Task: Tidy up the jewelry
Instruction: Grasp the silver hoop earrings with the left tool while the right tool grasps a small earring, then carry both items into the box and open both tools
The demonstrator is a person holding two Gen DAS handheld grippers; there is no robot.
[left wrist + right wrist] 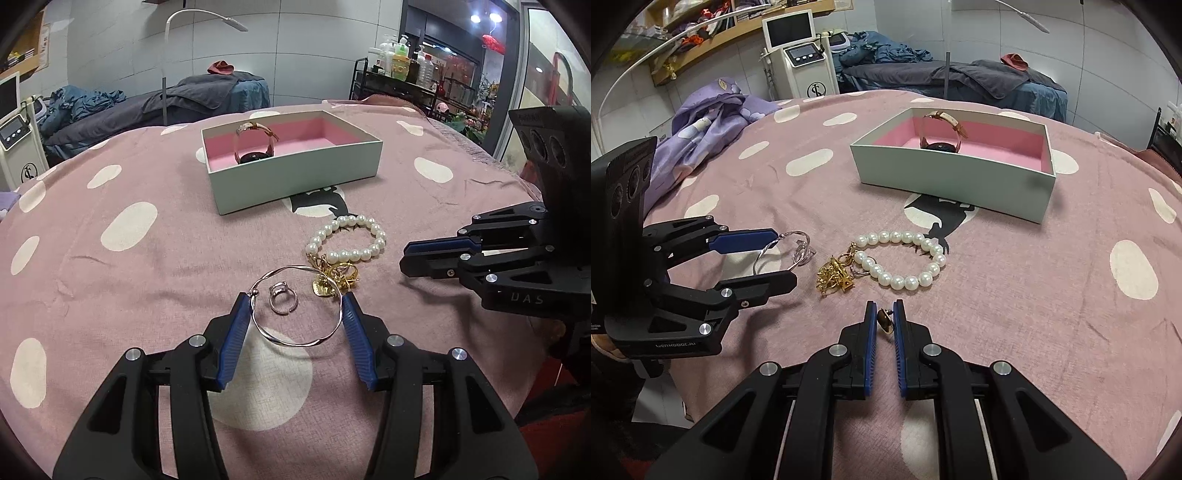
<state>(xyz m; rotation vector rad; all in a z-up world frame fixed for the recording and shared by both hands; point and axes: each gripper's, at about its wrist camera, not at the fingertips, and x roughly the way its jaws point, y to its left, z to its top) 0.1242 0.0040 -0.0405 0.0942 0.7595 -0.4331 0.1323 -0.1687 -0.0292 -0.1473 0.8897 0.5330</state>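
Bedspread point(155, 266), pink with pale oval spots, covered the work surface; massage bed point(979, 74) and white machine point(805, 62) stood behind, the machine marked with an "SL" monogram; left gripper point(293, 306) half open, pads pressing both sides of silver bangle point(295, 339), small ring point(282, 295) lying inside it; right gripper point(885, 317) nearly closed on gold earring point(885, 320); pearl bracelet point(905, 258) lay between grippers and pink-lined box point(945, 173) holding a watch point(942, 134).

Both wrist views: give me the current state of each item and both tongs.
Left tongs: closed on the silver bangle.
Right tongs: shut on a small gold piece.
Ring: loose on cloth, inside bangle.
Pearl bracelet: on cloth.
Watch: in box.
Gold charms: on cloth.
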